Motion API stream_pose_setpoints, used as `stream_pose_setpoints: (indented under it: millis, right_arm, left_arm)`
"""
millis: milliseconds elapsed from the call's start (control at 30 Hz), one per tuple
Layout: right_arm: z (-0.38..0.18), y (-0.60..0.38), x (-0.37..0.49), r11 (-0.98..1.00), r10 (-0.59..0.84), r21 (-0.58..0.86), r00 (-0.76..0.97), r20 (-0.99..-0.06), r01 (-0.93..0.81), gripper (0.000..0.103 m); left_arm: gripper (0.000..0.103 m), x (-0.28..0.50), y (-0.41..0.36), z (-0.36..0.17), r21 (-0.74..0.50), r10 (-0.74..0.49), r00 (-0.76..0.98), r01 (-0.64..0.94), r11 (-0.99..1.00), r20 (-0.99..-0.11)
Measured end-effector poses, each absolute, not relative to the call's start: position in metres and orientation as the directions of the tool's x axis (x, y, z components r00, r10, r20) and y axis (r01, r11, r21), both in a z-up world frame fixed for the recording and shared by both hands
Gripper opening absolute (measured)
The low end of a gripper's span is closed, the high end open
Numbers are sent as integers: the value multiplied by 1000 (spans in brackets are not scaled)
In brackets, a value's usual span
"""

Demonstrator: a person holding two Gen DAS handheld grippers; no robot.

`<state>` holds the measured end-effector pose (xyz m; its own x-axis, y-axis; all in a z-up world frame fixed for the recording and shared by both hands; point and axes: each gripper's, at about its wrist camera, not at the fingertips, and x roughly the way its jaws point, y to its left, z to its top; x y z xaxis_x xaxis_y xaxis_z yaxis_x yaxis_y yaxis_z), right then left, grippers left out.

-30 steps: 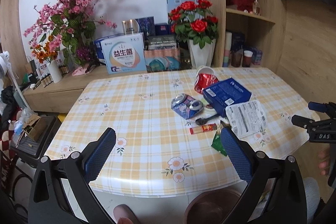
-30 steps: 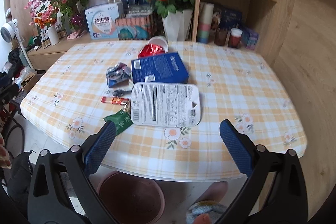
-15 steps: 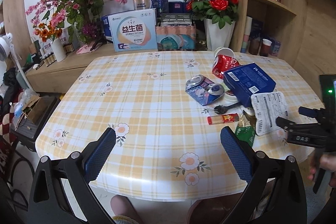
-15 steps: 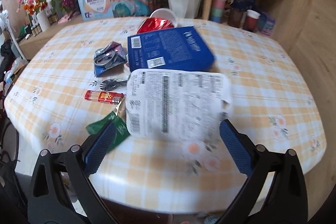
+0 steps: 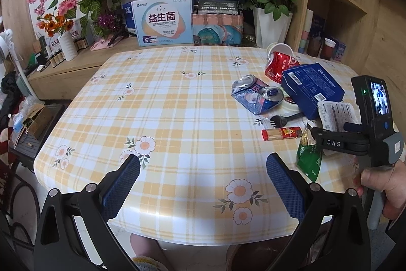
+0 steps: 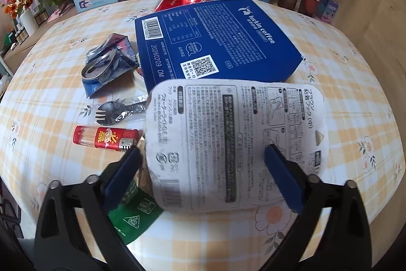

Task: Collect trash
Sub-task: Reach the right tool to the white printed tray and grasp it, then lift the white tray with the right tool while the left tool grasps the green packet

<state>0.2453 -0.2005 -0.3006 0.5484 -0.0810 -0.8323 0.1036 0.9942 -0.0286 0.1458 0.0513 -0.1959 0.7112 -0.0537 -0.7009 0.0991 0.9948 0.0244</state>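
Left wrist view: the left gripper (image 5: 203, 177) hovers with fingers spread wide over the bench's (image 5: 177, 103) near edge, holding nothing.

Right wrist view: the right gripper (image 6: 201, 169), fingers apart, straddles the white packaging card (image 6: 236, 144) by the near edge, against the blue box (image 6: 215, 42).

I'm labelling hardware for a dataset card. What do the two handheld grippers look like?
Both the left gripper and the right gripper have black angular arms with silver bolts and textured blue finger pads. From the left view, the right one is black and grey, marked "DAS", and carries a small screen beside a green light.
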Motion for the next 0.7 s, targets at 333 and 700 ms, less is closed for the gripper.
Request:
stream_pose_setpoints:
  millis: [333, 700]
  right_arm:
    - [-274, -211, 223, 998, -34, 6, 564, -825, 69, 38]
    - [-200, -269, 165, 994, -68, 11, 673, -736, 111, 14]
  left_arm:
    - [98, 140, 32, -189, 2, -95, 721, 132, 991, -686]
    - [98, 122, 18, -166, -27, -147, 749, 170, 985, -646]
